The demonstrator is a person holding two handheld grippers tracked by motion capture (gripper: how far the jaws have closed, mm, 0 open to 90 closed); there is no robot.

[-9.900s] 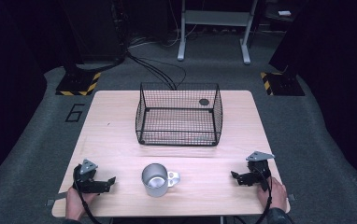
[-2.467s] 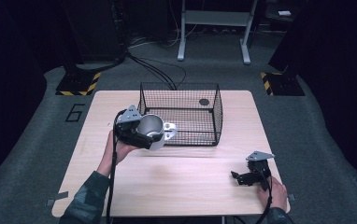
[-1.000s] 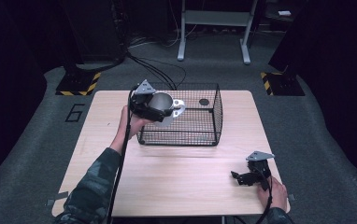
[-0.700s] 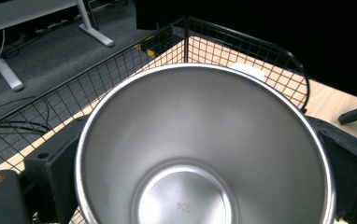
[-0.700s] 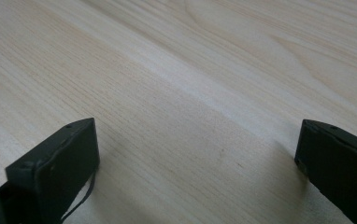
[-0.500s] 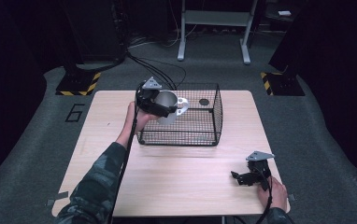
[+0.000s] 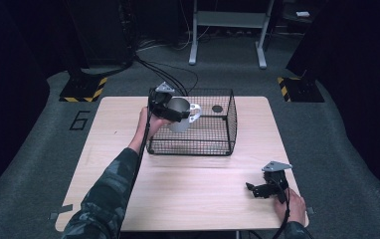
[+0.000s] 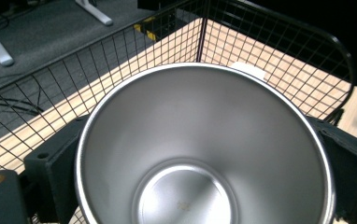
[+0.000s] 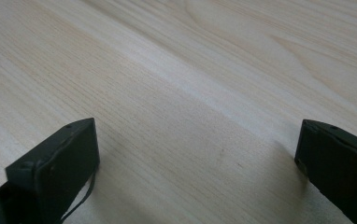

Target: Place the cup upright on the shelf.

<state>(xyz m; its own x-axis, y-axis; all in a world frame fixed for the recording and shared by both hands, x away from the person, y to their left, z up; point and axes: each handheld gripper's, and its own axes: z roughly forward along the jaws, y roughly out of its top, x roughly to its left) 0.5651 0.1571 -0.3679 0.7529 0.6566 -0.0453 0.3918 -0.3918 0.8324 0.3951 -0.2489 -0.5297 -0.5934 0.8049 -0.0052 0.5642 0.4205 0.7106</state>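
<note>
Over one wire basket (image 7: pixel 213 142), left fingers (image 7: pixel 170 107) clamp one steel cup (image 7: pixel 180 113); right fingers (image 7: pixel 262 188) apart.

Support: light wooden table (image 7: pixel 193 194) | on it: black wire basket (image 7: pixel 213 142), at the far middle | right gripper (image 7: pixel 257 189) rests on the wood, well apart from basket, toward the near right corner.

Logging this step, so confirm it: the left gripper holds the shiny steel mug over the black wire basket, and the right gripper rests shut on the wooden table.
Not quite: the right gripper is open, its jaws standing wide apart over the light wooden table in the right gripper view. The rest holds: the left gripper grips the shiny steel mug over the black wire basket.
</note>
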